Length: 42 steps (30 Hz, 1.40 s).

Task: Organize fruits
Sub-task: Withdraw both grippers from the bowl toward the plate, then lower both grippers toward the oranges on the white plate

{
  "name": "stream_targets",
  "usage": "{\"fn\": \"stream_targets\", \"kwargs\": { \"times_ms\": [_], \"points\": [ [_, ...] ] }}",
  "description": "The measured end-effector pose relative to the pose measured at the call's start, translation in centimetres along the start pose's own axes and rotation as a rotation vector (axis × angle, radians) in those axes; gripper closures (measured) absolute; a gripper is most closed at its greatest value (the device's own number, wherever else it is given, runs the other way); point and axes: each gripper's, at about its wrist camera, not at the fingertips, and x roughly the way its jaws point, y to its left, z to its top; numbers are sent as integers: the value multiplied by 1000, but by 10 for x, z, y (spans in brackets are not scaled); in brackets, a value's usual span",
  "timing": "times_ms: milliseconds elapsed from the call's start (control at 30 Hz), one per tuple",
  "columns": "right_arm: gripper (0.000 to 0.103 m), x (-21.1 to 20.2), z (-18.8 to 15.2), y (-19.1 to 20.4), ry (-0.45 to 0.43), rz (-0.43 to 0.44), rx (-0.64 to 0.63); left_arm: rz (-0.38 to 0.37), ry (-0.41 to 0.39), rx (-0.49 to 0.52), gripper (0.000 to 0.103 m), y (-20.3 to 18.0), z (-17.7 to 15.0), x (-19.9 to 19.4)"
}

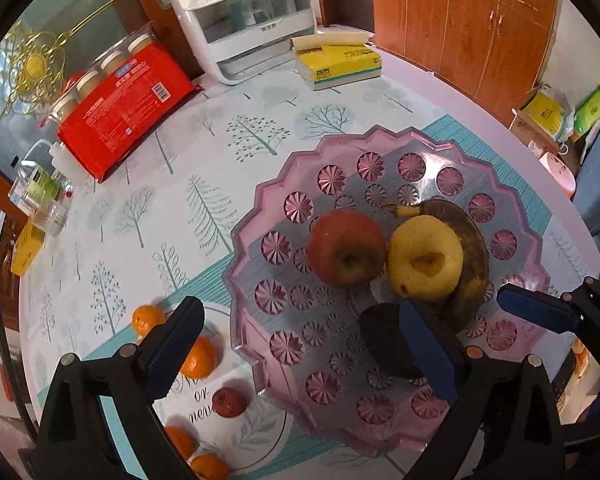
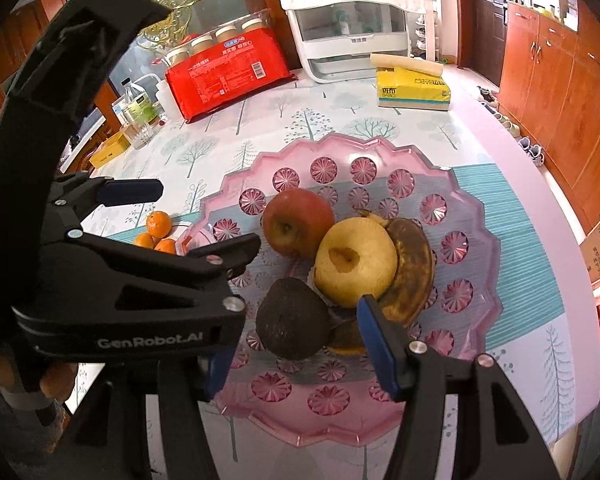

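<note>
**Pink tray part-filled, small fruit left outside**

Pink translucent plastic, scalloped at the rim: the fruit tray [image 1: 260, 216] fills the centre of both views. I count a red apple [image 1: 346, 248], a yellow pear [image 1: 426, 256], a browned banana [image 1: 474, 256] and a dark avocado [image 2: 292, 320] in it, all clustered and touching. I judge the job about half done: several tangerines [image 1: 198, 356] and one small red fruit [image 1: 229, 401] lie on the table at lower left. My left gripper [image 1: 300, 354] stands wide and empty. My right gripper [image 2: 300, 354] sits half-open around the avocado; I cannot tell whether it grips.
</note>
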Motion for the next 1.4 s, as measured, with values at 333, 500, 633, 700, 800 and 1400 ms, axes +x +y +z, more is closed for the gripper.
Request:
{"fn": "stream_targets", "kwargs": {
  "times_ms": [333, 500, 633, 700, 800, 1400],
  "points": [
    [44, -10, -2, 7, -4, -28, -24, 3, -22, -68, 5, 16, -19, -31],
    [44, -15, 1, 7, -4, -36, -18, 0, -48, -116, 5, 27, -29, -50],
    [44, -24, 6, 12, -26, -36, -35, 16, -76, -151, 5, 37, -34, -67],
    [44, -28, 7, 15, -36, -34, -46, 29, -91, -166, 5, 44, -37, -76],
    [44, -33, 13, 24, -57, -23, -66, 52, -114, -193, 5, 56, -42, -90],
    [44, -16, 43, 104, -68, 81, -111, 260, -87, -288, 4, 163, -114, -121]
  ]
}}
